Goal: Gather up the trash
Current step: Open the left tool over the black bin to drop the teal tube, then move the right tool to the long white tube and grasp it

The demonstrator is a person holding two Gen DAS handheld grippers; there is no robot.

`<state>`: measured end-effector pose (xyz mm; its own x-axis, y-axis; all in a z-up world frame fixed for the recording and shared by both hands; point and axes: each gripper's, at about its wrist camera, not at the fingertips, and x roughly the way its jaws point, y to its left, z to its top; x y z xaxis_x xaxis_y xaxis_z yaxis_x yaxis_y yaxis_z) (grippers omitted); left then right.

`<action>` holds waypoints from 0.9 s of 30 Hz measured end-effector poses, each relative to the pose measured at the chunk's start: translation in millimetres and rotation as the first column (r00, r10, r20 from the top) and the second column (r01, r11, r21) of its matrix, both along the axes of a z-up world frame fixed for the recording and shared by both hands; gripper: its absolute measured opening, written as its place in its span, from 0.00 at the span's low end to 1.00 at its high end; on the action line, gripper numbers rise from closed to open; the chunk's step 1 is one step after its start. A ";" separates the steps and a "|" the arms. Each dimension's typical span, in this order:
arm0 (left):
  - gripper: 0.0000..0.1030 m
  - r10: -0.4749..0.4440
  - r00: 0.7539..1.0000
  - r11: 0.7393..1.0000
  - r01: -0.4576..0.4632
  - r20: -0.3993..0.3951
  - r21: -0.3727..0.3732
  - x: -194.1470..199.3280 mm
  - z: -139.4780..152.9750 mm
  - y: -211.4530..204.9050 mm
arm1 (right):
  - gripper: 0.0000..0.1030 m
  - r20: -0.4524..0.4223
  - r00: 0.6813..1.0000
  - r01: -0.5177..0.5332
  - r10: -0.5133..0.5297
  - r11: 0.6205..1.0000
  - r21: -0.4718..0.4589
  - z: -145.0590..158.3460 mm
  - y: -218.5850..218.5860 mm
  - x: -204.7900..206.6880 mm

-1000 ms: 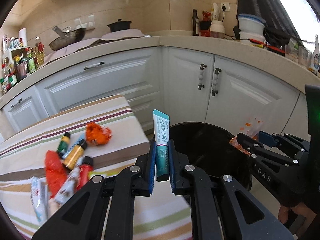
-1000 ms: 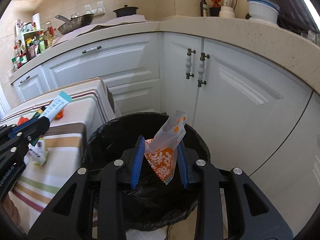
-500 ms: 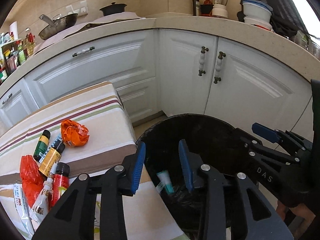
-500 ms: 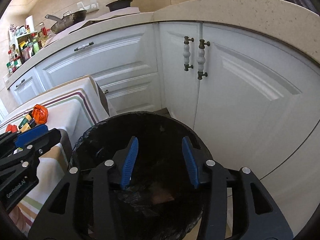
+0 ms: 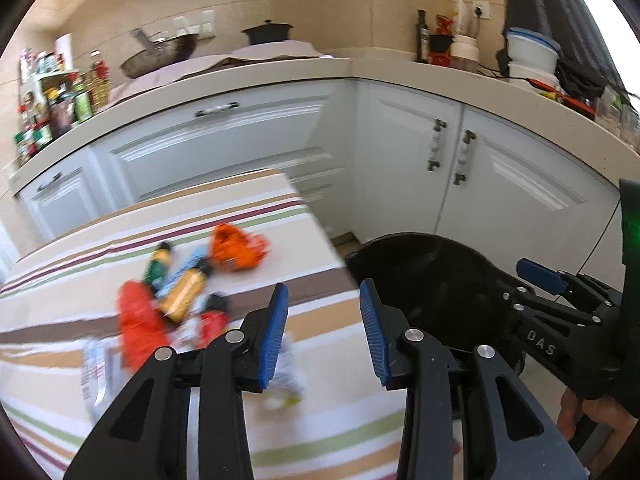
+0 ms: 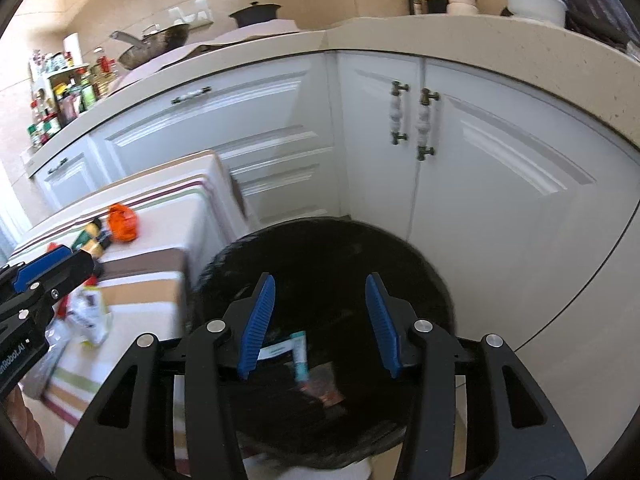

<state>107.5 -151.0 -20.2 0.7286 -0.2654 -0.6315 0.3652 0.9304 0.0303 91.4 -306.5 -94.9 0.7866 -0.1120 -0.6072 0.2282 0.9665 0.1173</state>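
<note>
Tube point(image 6: 299, 354) dropped into bin point(image 6: 424, 276) (both grippers emptied).

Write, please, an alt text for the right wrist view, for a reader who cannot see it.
The open right gripper hangs empty over a black trash bin that holds a teal tube and a wrapper. Left of the bin, a striped table carries more trash, with white cabinets behind.

A striped-cloth bench point(image 5: 328, 420) carries the litter — an orange crumpled wrapper point(image 5: 237, 249), small bottles point(image 5: 182, 292), a red packet point(image 5: 138, 326) (all blurred), white sachets point(image 6: 89, 312)
</note>
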 end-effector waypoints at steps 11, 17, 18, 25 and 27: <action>0.40 0.181 0.982 0.983 -0.183 0.052 0.031 -38.3 10.1 101.2 | 0.46 0.020 0.989 -0.150 0.150 0.989 0.001 16.5 100.0 -22.8; 0.40 0.283 0.958 0.958 -0.285 0.046 0.044 -56.6 -0.7 153.2 | 0.46 0.021 0.971 -0.237 0.238 0.971 -0.013 17.2 154.2 -29.8; 0.40 0.304 0.952 0.951 -0.306 0.043 0.045 -59.0 -2.6 163.0 | 0.46 0.018 0.968 -0.250 0.251 0.968 -0.015 16.3 162.4 -30.8; 0.40 0.408 0.912 0.911 -0.410 0.046 0.036 -73.0 -8.8 214.2 | 0.53 0.006 0.942 -0.336 0.336 0.941 -0.030 14.4 212.1 -33.4; 0.40 0.432 0.901 0.901 -0.433 0.037 0.030 -74.6 -11.4 225.1 | 0.53 0.002 0.935 -0.353 0.354 0.935 -0.035 13.6 222.9 -32.5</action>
<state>32.9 74.1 -31.6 0.7845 0.1026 -0.6116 -0.0743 0.9947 0.0717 58.9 -83.6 -81.3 0.7842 0.1542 -0.6010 -0.1297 0.9880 0.0841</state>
